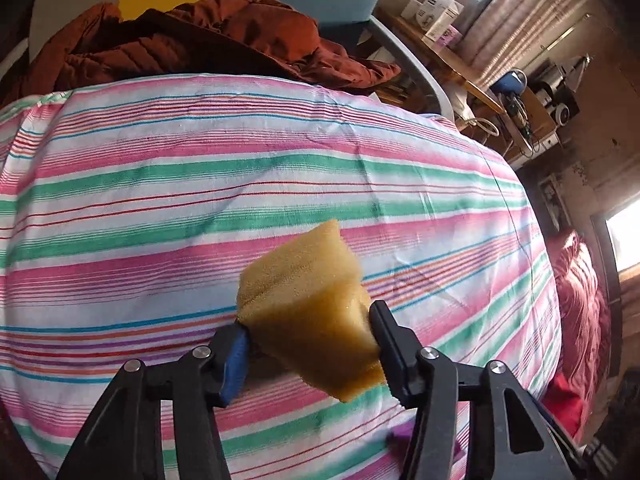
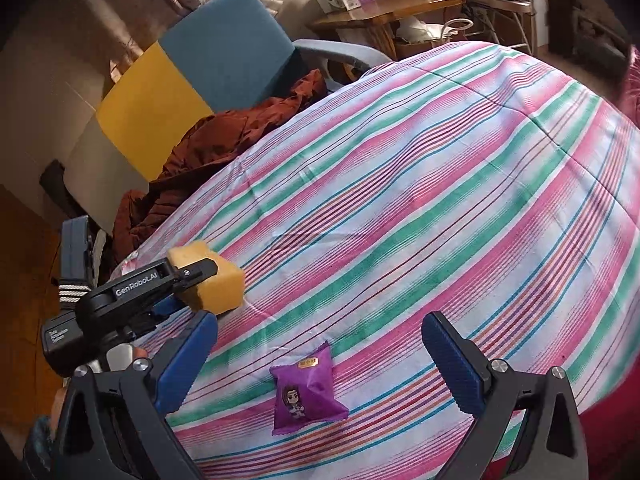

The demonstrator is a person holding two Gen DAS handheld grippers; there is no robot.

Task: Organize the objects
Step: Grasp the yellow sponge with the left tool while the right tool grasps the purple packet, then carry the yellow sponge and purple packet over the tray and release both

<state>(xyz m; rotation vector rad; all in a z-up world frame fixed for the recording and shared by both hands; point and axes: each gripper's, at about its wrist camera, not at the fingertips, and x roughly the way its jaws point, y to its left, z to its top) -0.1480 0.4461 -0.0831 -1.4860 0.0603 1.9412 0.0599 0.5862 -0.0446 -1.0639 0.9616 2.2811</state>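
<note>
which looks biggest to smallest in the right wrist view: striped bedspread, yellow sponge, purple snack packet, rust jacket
1. striped bedspread
2. rust jacket
3. and 4. purple snack packet and yellow sponge: look alike in size; the packet lies nearer the camera, so unsure.

Our left gripper points steeply down, its two fingers pressed against either side of a yellow sponge. Off to its right, our right gripper also tilts down, its blue pads spread wide with nothing touching them.
</note>
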